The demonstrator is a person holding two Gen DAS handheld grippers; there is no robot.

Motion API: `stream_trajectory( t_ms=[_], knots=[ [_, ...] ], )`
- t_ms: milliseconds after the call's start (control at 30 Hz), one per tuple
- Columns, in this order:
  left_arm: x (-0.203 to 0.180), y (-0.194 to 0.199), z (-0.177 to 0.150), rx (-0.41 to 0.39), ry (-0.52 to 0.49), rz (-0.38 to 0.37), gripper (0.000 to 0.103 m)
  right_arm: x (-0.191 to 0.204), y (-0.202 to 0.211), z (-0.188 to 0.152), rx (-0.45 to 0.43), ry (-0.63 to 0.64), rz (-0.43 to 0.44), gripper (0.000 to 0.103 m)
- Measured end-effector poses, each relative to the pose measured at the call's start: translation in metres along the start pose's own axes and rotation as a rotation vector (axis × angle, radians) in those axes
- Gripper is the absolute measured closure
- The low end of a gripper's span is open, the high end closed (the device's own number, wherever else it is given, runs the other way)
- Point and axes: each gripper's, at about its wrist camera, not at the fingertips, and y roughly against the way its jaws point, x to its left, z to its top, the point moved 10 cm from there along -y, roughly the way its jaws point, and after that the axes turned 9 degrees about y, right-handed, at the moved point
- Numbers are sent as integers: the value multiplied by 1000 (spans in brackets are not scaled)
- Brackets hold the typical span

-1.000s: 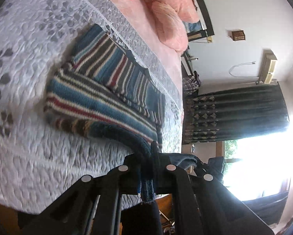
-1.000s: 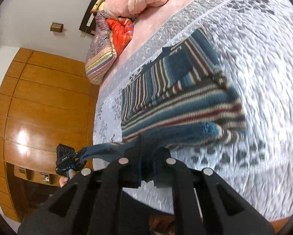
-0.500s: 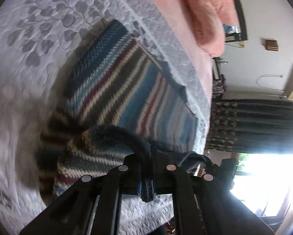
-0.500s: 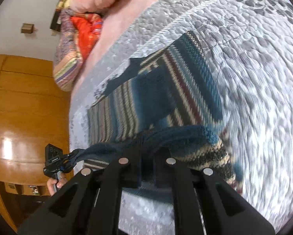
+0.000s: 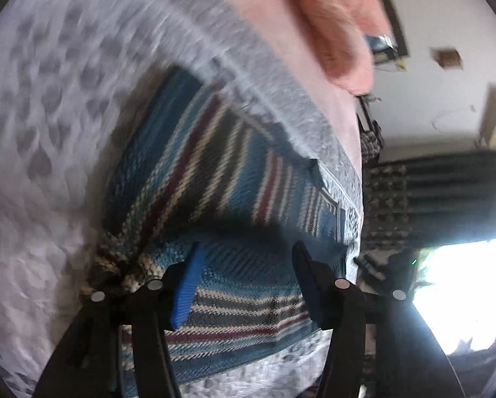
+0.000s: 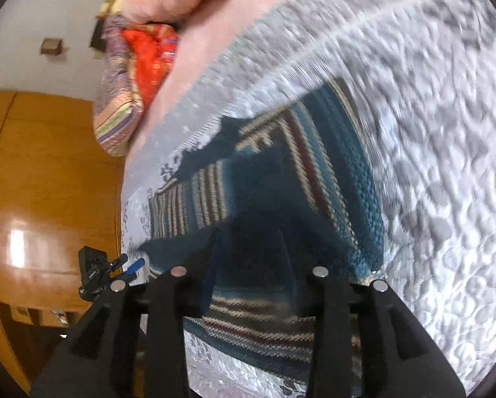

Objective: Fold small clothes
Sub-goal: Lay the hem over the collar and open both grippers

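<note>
Left wrist view: my left tongs stand wide apart, gripping nothing, low over the striped knit garment, which lies folded on the grey quilted bedspread of the bed; pink pillows sit beyond it. Right wrist view: my right tongs are likewise spread wide and empty, just above the same garment's near folded edge, with my left tongs visible off the bed's edge against the wooden wardrobe.
</note>
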Motion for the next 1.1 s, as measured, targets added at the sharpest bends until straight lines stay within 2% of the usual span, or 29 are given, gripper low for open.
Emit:
stream_trajectory(
  t_ms=[167,233,400,500,700,733,767,800,833,933,967,1000,1100],
  knots=[
    [-7,3,4,-14,-120,71,45,-1,4,4,21,112,-104,66],
    [-5,-4,10,-13,-153,110,44,-7,-2,4,34,146,-145,60],
    [11,-32,22,21,-211,221,44,-31,-22,3,74,191,-209,55],
    [20,-48,29,33,-231,270,44,-43,-32,3,102,193,-214,54],
    [21,-61,28,62,-278,277,46,-40,-40,-1,142,243,-190,51],
    [21,-60,27,56,-289,282,49,-36,-40,-3,145,259,-182,51],
    [19,-60,26,50,-300,281,64,-31,-40,-6,152,278,-170,51],
    [18,-61,23,59,-308,280,72,-28,-40,-8,157,292,-174,51],
    [18,-63,22,62,-315,289,77,-27,-40,-10,156,308,-189,56],
    [16,-60,20,35,-335,303,92,-25,-39,-12,148,347,-234,81],
    [13,-55,21,12,-334,287,93,-23,-35,-12,132,352,-238,89],
    [8,-50,21,-4,-339,274,93,-22,-31,-13,119,358,-239,93],
    [-11,-31,15,-49,-378,238,94,-17,-15,-12,80,368,-242,95]
  ],
)
